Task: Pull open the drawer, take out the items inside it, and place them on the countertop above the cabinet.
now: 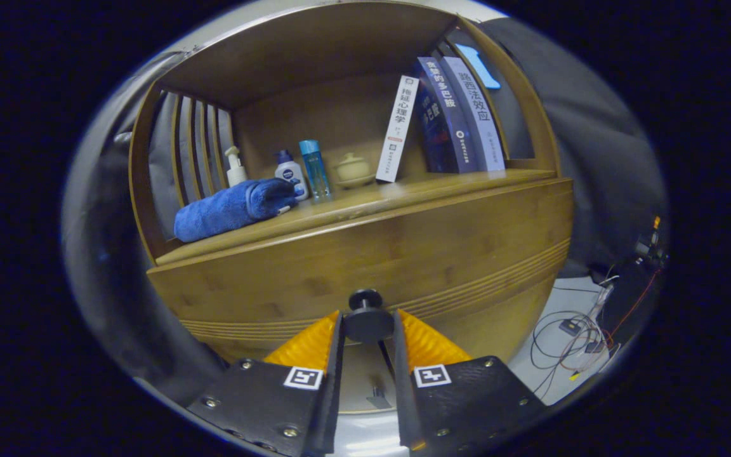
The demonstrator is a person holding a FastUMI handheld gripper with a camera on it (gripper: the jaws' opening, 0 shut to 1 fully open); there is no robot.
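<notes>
The gripper (367, 324) is clamped on the round knob (366, 315) of the drawer (365, 254). Above the drawer, a blue towel (232, 208), bottles (302, 170) and books (448, 120) are seen on the tabletop (403, 193).

Drawer (365, 254) contents hidden behind its closed front; knob (366, 317) edges covered by the hand-held gripper (367, 330) fingers.

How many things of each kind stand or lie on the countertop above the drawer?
Books: 3
Bottles: 3
Towels: 1
Lidded cups: 1
Total: 8
The gripper has its fingers either side of the drawer knob.
</notes>
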